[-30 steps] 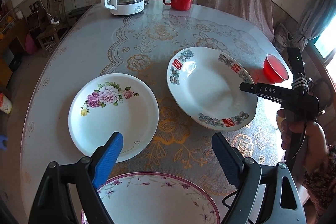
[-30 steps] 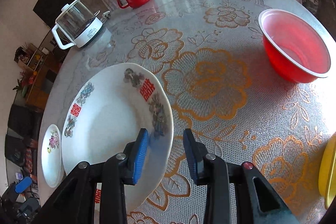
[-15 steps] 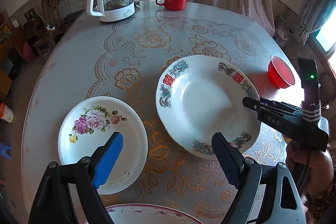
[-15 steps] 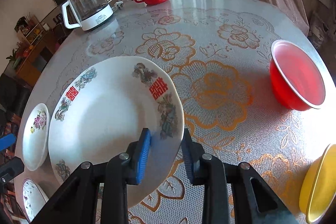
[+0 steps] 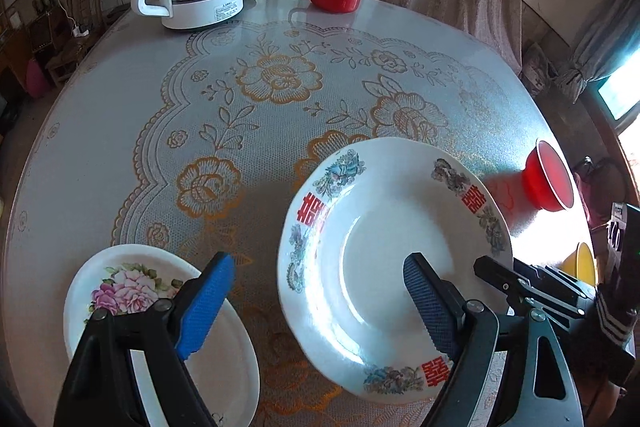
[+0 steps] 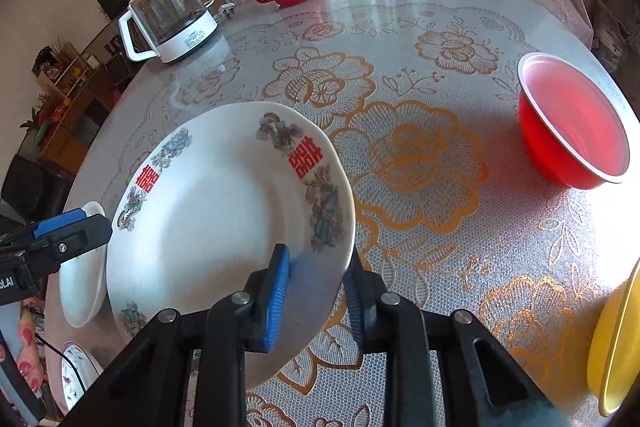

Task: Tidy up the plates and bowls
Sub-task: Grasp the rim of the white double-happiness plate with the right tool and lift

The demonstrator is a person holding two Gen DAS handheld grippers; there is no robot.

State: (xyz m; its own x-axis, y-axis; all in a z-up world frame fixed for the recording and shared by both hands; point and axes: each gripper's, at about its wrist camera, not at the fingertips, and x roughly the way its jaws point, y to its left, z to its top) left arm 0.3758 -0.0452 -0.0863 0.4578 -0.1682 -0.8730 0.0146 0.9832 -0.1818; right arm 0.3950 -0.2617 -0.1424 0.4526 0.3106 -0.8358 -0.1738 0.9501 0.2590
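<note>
Between the right gripper (image 6: 318,301) fingers (image 6: 276,301): plate (image 6: 216,227) rim.

The right gripper (image 6: 316,291) pointed steeply downward, its two blue-padded fingers (image 6: 276,297) drawn near each other; its jaws had just been closing, with the near rim of the large white plate (image 6: 208,227) between them, one pad over the upper face and the other under the rim. Whether the pads already pressed on the rim could not be told. The left gripper (image 5: 320,303) also pointed steeply downward, its jaws standing wide apart and holding nothing, its blue pads (image 5: 204,311) clear of the dishes below. In the right wrist view its black fingers and one blue pad showed at the left edge.
</note>
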